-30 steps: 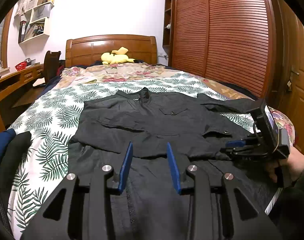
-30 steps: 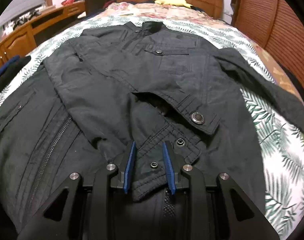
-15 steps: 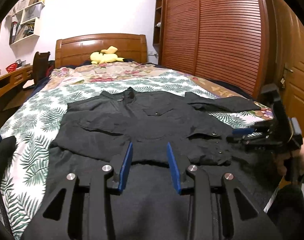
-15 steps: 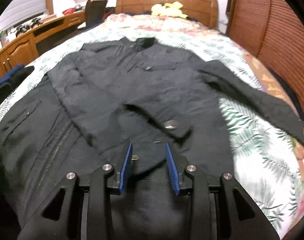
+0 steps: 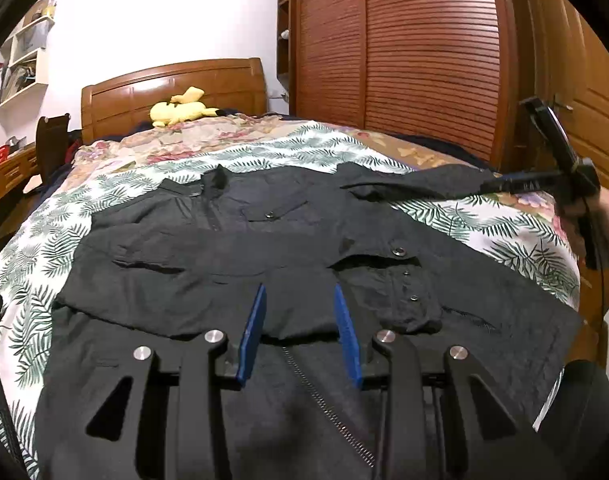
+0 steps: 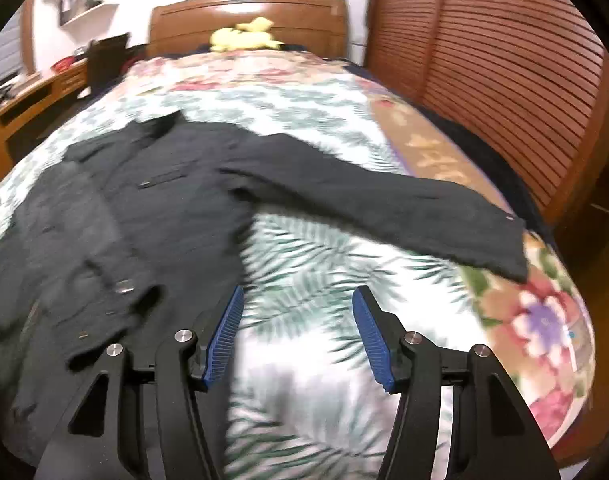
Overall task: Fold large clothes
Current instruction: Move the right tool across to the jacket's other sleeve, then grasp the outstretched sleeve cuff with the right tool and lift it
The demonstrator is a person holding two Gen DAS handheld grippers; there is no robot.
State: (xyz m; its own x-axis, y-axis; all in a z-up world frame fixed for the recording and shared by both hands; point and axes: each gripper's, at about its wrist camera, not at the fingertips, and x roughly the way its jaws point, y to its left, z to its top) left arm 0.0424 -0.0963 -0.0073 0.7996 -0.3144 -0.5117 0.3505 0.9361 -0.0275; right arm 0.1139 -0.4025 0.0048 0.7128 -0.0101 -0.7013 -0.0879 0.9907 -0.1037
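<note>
Black jacket (image 5: 264, 264): lies front-up on the leaf-print bedspread (image 5: 484, 220), collar toward the headboard (image 5: 172, 84). One sleeve is folded across the chest, its cuff with snap buttons ending just ahead and to the right of the left gripper's fingertips. The other sleeve (image 6: 384, 200) stretches flat out to the side, its cuff beyond the right gripper's right finger, near the bed's edge. The zipper runs under and behind the left gripper's fingers.

Left gripper (image 5: 300, 312): blue pads parted, nothing between them; it hovers over the jacket's lower front, fingertips just short of the folded sleeve's hem.

Right gripper (image 6: 298, 312): blue pads spread wide, released and holding nothing. Bedspread fills the gap between the fingers; the jacket's side edge lies at and beyond the left finger. That view is motion-blurred, so whether the left finger touches the cloth cannot be told. In the left wrist view, the same gripper (image 5: 500, 184) appears far right at the outstretched sleeve's end, with the person's hand behind it.

Yellow plush toy (image 5: 180, 108): far ahead of both grippers, against the headboard.

Slatted wooden wardrobe doors (image 5: 424, 52): right of the bed.

Wall shelves (image 5: 20, 56): far left.
</note>
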